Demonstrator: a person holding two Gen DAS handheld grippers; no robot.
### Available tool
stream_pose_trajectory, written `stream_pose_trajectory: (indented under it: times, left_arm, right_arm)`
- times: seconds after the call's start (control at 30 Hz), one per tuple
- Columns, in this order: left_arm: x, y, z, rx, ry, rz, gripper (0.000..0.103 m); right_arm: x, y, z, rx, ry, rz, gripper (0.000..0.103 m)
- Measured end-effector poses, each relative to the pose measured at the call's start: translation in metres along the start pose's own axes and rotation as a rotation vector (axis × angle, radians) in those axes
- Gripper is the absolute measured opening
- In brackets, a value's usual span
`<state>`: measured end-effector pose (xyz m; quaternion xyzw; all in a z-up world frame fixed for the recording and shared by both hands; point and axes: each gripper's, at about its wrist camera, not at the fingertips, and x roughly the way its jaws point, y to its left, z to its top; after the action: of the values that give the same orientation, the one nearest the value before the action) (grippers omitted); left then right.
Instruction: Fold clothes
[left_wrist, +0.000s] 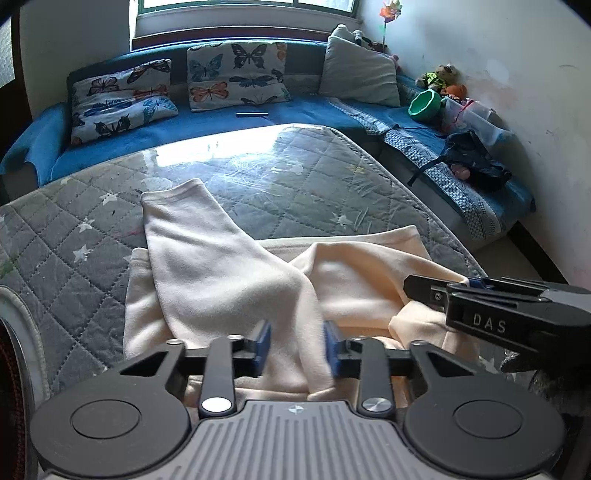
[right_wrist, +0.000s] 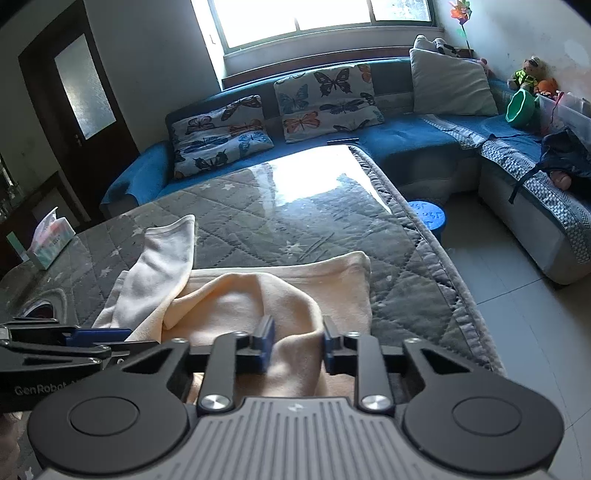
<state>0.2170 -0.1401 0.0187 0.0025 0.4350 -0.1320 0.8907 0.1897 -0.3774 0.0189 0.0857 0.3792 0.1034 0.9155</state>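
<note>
We see a cream fleece garment (left_wrist: 229, 280) lying crumpled on the near part of a counter covered with a grey quilted star-print cloth (left_wrist: 295, 184), one sleeve thrown up and left across the body, the hem edge running along the far side

Left gripper (left_wrist: 297, 349) has its blue-padded fingers (left_wrist: 263, 345) drawn in on a raised fold of the garment; cloth fills the gap and both pads press on it, so we call it clamped on the fabric

Right gripper (right_wrist: 298, 345) is the same, with its blue-padded fingers (right_wrist: 266, 341) pinching a ridge of the garment near its right edge, cloth bunched between them

Each gripper shows in the other's view: the right one enters from the right edge of the left wrist view, the left one from the left edge of the right wrist view, both low over the garment and near each other

Beyond the counter, a blue corner sofa (right_wrist: 406, 140) carries two butterfly-print cushions (right_wrist: 325, 99) and a plain grey cushion (right_wrist: 450, 81). A green plastic bowl (right_wrist: 521, 107) and soft toys (right_wrist: 528, 75) sit on its right arm section, under a bright window (right_wrist: 314, 18)

A tissue box (right_wrist: 50, 240) stands at the counter's left edge, a round blue stool (right_wrist: 428, 218) on the tiled floor to the right, a dark wooden door (right_wrist: 77, 103) at far left
</note>
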Motion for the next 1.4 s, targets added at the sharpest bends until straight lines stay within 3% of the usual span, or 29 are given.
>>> stream_pose_trajectory:
  times: [0.17,0.37,0.97,1.2,1.4]
  left_arm:
    - [-0.009,0.002,-0.003,0.004,-0.017,-0.003,0.013]
    - [-0.023,0.000,-0.008,0.021,-0.048,0.006,0.007]
    - [-0.095,0.013,-0.050,0.013,-0.143,-0.013,0.000]
    - [-0.132,0.036,-0.077,-0.033,-0.182,-0.021,0.000]
    - [-0.155,0.066,-0.115,-0.077,-0.169,-0.005,0.000]
  right_arm:
    - [-0.007,0.001,0.000,-0.003,-0.019,-0.004,0.009]
    - [-0.022,0.005,-0.005,-0.022,-0.038,-0.009,0.006]
    - [-0.087,0.027,-0.036,-0.070,-0.103,-0.007,0.005]
    - [-0.118,0.034,-0.061,-0.097,-0.102,0.009,0.005]
    - [-0.146,0.037,-0.091,-0.132,-0.072,0.020,0.005]
